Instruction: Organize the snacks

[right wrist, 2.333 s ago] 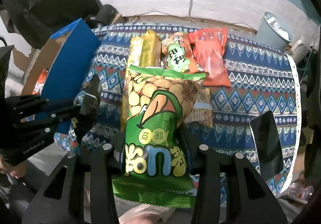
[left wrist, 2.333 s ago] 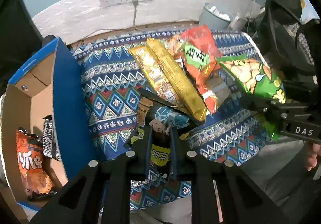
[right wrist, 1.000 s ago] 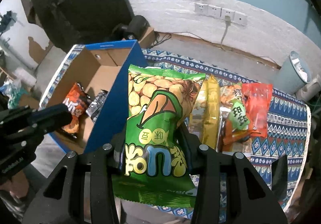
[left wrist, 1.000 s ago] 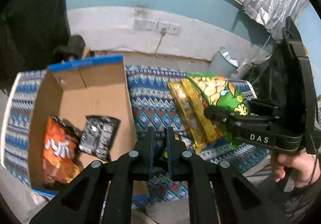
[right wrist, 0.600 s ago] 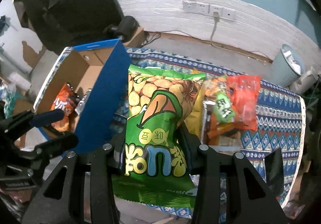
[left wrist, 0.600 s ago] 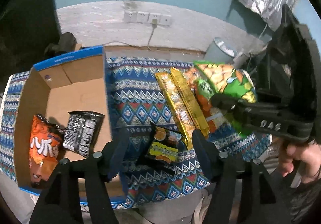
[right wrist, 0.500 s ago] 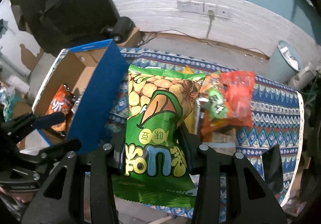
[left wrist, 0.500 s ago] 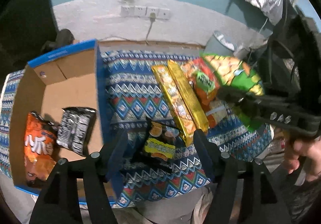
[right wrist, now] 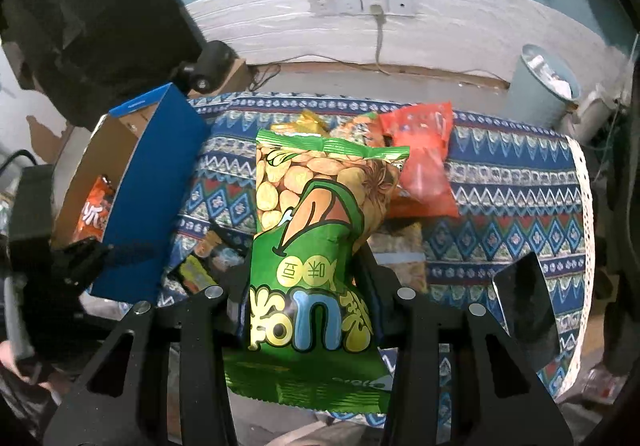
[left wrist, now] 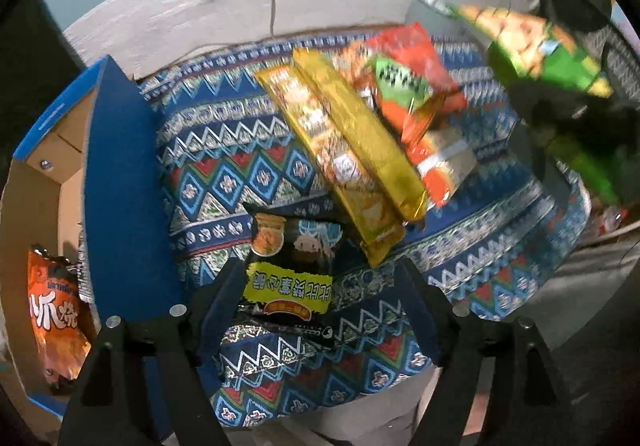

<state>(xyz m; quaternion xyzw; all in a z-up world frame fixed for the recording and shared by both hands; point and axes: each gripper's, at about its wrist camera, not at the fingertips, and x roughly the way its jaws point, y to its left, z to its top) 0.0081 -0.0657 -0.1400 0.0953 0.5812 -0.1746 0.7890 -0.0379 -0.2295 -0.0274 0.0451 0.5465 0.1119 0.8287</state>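
Observation:
My left gripper [left wrist: 320, 286] hangs over the patterned tablecloth [left wrist: 240, 150] with its jaws opening. A dark snack packet with a yellow label [left wrist: 292, 266] lies flat on the cloth between the fingers, and the pads do not press on it. Just left of it stands the blue-sided cardboard box [left wrist: 120, 186]. My right gripper [right wrist: 308, 274] is shut on a green bag of broad beans [right wrist: 316, 230], held upright above the cloth. That bag shows blurred at the upper right [left wrist: 540, 58] of the left wrist view.
An orange packet [left wrist: 56, 310] and a black one [left wrist: 82, 278] lie in the box. Two gold bars [left wrist: 348, 150] and orange-red packets [left wrist: 404, 86] lie mid-cloth. A black slab [right wrist: 524, 302] sits at the right edge, with a grey bin [right wrist: 548, 82] behind.
My left gripper went from shut to open and let go of the dark packet, which now lies on the cloth beside the box. It then sank closer. The right gripper carried the green bag sideways.

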